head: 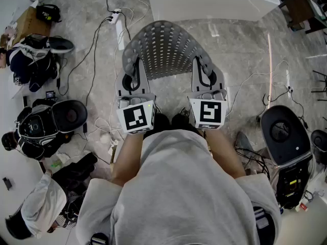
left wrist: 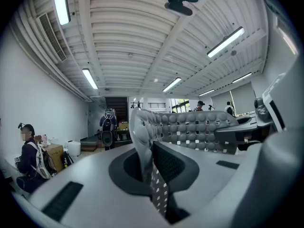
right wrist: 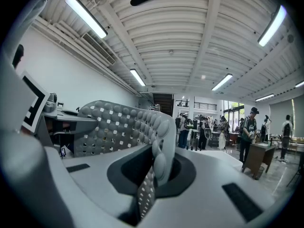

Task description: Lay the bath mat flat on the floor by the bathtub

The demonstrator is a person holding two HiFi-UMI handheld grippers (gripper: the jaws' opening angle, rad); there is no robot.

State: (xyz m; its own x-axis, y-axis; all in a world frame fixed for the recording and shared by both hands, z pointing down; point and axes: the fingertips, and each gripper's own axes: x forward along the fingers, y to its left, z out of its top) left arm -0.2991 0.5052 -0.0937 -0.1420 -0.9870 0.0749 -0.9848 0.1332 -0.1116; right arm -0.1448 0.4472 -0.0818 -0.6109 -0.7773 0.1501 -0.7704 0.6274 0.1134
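1. Head view: one bath mat [head: 166, 50] is held up, bowed, over the floor [head: 245, 55] just short of the one bathtub [head: 212, 1]; two tongs, the left tongs [head: 134, 75] and the right tongs [head: 207, 75], carry its near corners; lowering and flattening it is, I judge, all left to do.
2. Left gripper view: the left tongs are clenched on the bath mat's edge.
3. Right gripper view: the right tongs are likewise clenched on the bath mat's other edge; it curves, not flat.
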